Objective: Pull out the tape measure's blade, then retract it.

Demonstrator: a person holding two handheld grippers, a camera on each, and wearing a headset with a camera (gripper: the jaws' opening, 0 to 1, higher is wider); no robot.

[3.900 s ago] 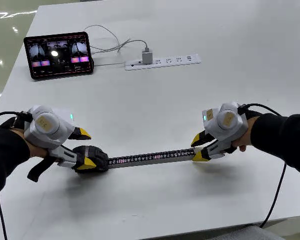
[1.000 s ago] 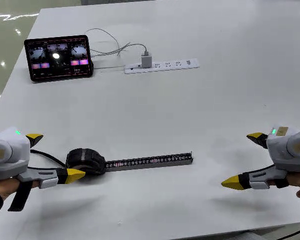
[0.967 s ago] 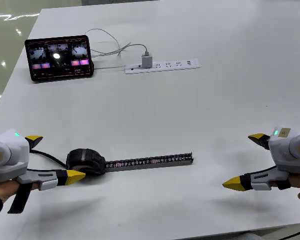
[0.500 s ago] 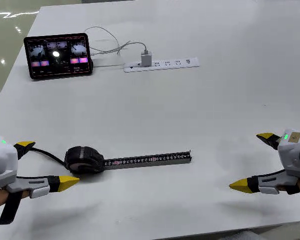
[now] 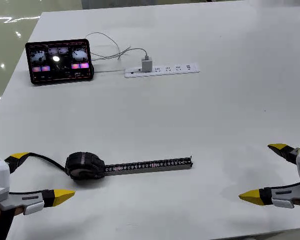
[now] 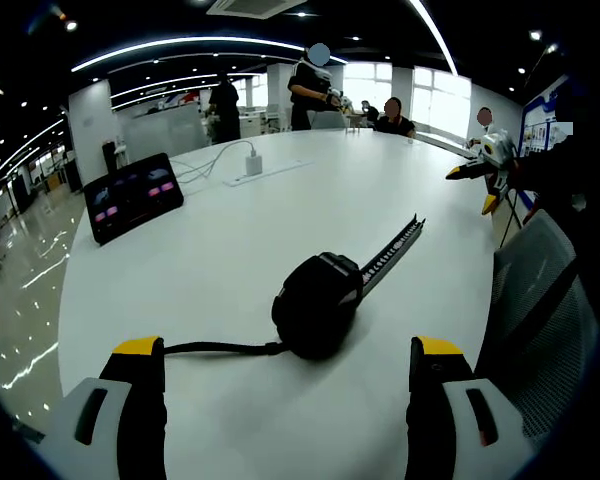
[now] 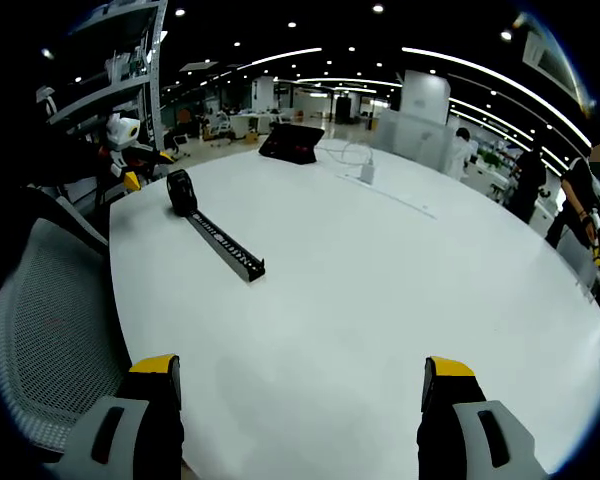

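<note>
Retracting probably needs the left gripper point(image 5: 40, 175), jaws spread and empty, pinning the tape measure point(image 5: 84, 165) while the right gripper point(image 5: 262, 171), likewise released, eases the blade point(image 5: 150, 165) home.

The left gripper point(image 5: 42, 176) and the right gripper point(image 5: 264, 171) have rounded, pale grey bodies. Their jaws are black and pointed, capped in yellow at the tips.

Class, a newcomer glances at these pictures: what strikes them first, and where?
A black tape measure lies front left on the white table, its blade drawn out rightward. The left gripper and right gripper flank it, both open, touching nothing. A lit tablet stands far left.
</note>
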